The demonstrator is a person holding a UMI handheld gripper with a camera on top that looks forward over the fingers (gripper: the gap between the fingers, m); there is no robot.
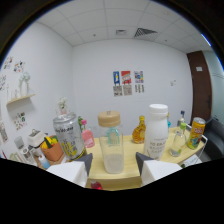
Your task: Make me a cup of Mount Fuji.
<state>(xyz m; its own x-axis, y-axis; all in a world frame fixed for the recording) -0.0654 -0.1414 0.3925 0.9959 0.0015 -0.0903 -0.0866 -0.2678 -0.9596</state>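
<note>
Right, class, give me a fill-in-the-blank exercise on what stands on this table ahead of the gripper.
1. The clear jar standing just ahead of the fingers has a ____ lid.
2. The silver can stands to the ____ of the jar.
3. The bottle right of the jar is ____ in colour.
4. The gripper fingers stand ____, holding nothing.

Missing words: wooden; left; white; open

No word, brand or number can be read here. The silver can [69, 136] carries dark print down its side, possibly a brand name, but the letters do not resolve. The white bottle [156, 131] has a label with small coloured marks, unreadable. The orange-yellow can [196, 133] shows only blocks of colour. The three posters [128, 83] on the far wall show pictures and tints, no legible lettering.
</note>
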